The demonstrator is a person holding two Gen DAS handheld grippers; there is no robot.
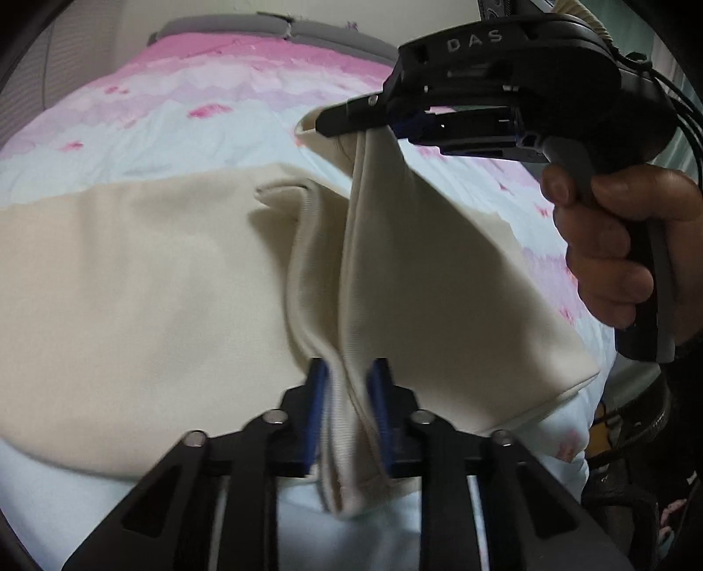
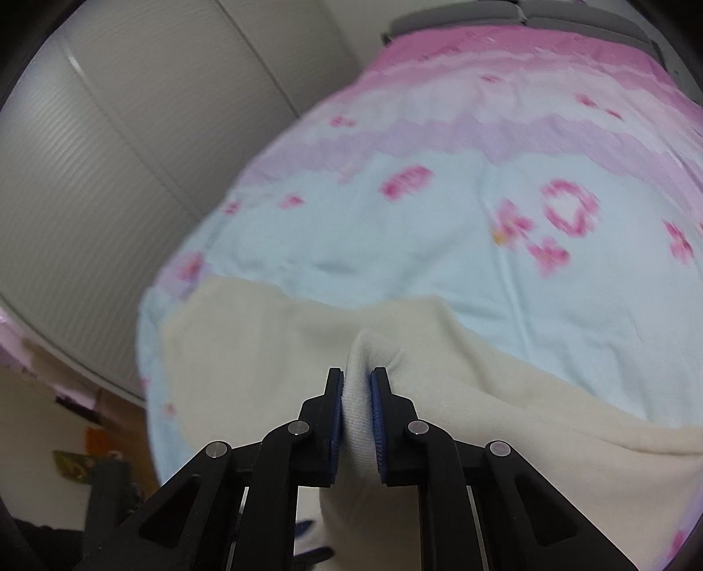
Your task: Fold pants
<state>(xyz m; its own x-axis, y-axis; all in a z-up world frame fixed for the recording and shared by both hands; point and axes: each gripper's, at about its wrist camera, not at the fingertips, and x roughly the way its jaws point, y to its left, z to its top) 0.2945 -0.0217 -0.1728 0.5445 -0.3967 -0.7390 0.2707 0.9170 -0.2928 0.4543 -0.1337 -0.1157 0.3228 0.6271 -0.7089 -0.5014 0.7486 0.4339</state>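
Both grippers are clamped on the cream pants (image 1: 145, 281): left gripper (image 1: 349, 373) pinching a ridge, right gripper (image 2: 356, 382) probably an edge, over the bed (image 2: 351, 228).

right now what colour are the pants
Cream, plain; the pants show best in the left wrist view.

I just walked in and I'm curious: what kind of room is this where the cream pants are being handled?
Most likely a bedroom. The cream pants lie on a bed spread with a pink and pale blue floral bedsheet, a grey padded headboard stands at its far end, and pale sliding panels, perhaps a wardrobe, run alongside.
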